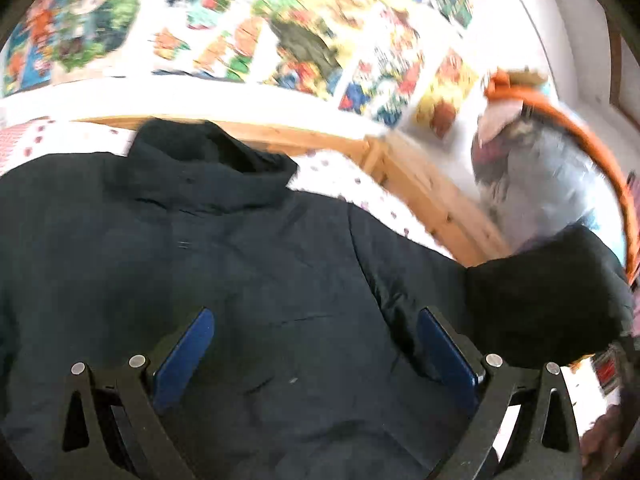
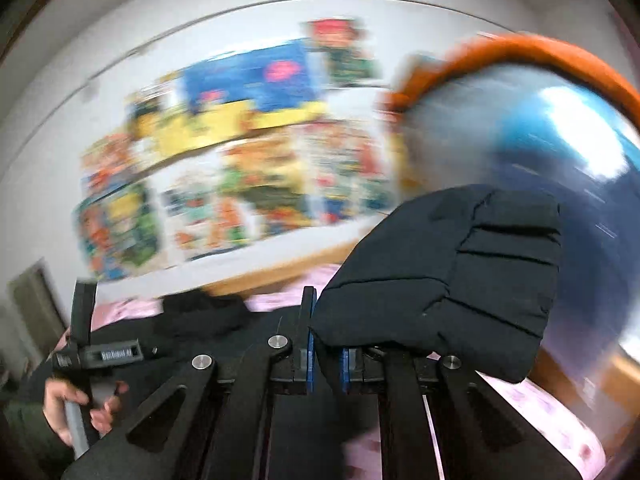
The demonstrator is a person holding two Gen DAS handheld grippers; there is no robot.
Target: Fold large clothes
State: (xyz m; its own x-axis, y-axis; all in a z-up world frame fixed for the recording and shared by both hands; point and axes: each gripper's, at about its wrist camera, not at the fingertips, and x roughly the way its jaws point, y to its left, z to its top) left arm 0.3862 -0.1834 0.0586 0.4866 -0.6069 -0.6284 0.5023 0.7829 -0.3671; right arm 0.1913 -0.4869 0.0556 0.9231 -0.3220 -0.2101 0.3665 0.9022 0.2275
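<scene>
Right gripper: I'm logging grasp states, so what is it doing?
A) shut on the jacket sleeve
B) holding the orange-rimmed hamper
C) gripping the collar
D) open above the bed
A: the right gripper has its blue fingers pinched on the padded sleeve of the dark jacket, lifted clear.

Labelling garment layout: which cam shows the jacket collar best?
Left wrist: the collar sits full and fairly sharp atop the spread dark jacket. Right wrist shows it only as a small, low dark lump, with the clamped sleeve dominating.
</scene>
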